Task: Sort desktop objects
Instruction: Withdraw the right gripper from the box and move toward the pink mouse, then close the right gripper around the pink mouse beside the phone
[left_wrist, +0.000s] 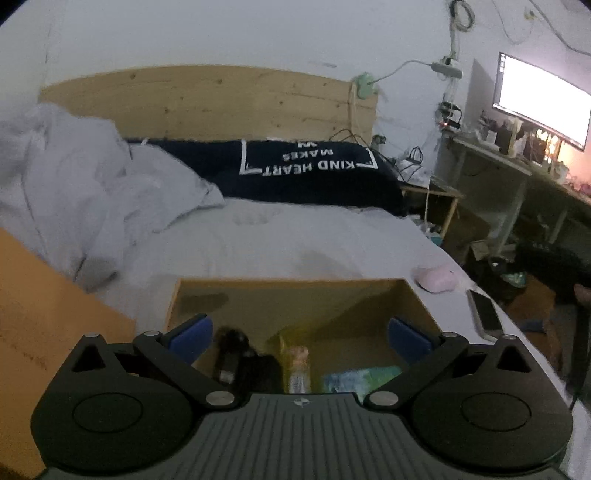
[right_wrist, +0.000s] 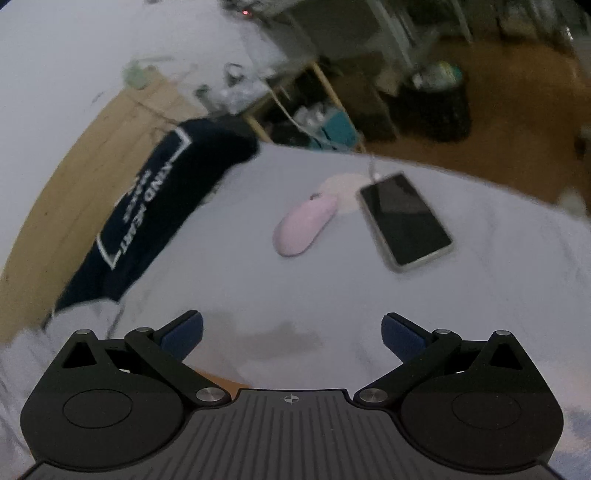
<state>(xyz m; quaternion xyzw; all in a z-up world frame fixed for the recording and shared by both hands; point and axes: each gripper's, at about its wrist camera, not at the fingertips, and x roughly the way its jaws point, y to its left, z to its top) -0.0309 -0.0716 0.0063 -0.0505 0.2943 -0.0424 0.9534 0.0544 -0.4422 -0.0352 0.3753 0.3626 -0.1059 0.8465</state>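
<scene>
Left tool (left_wrist: 300, 334): spread wide and empty, poised over an open cardboard box (left_wrist: 288, 286) that sits on the bed (left_wrist: 295, 243).
Box contents: a dark object (left_wrist: 231, 354) at left, a small bottle (left_wrist: 298, 369) in the middle and a teal-printed packet (left_wrist: 360, 378) at right, all blurred and low in the left wrist view.
Bed, head end: rumpled grey duvet (left_wrist: 66, 184) at left, navy pillow (left_wrist: 314, 173) printed "KIND HEART" against the pine headboard (left_wrist: 207, 99).
Right tool (right_wrist: 291, 334): released, blue pads (right_wrist: 184, 334) well apart, nothing between them, hanging over bare sheet.
Pink mouse (right_wrist: 303, 225): on the sheet ahead of the right tool, outside the box, near the bed's edge.
Phone (right_wrist: 404, 219): face up, dark screen, just right of the mouse, a cable (right_wrist: 371, 166) running from its far end.
Far right: a lit monitor (left_wrist: 543, 99) above a cluttered worktop (left_wrist: 517, 166).
</scene>
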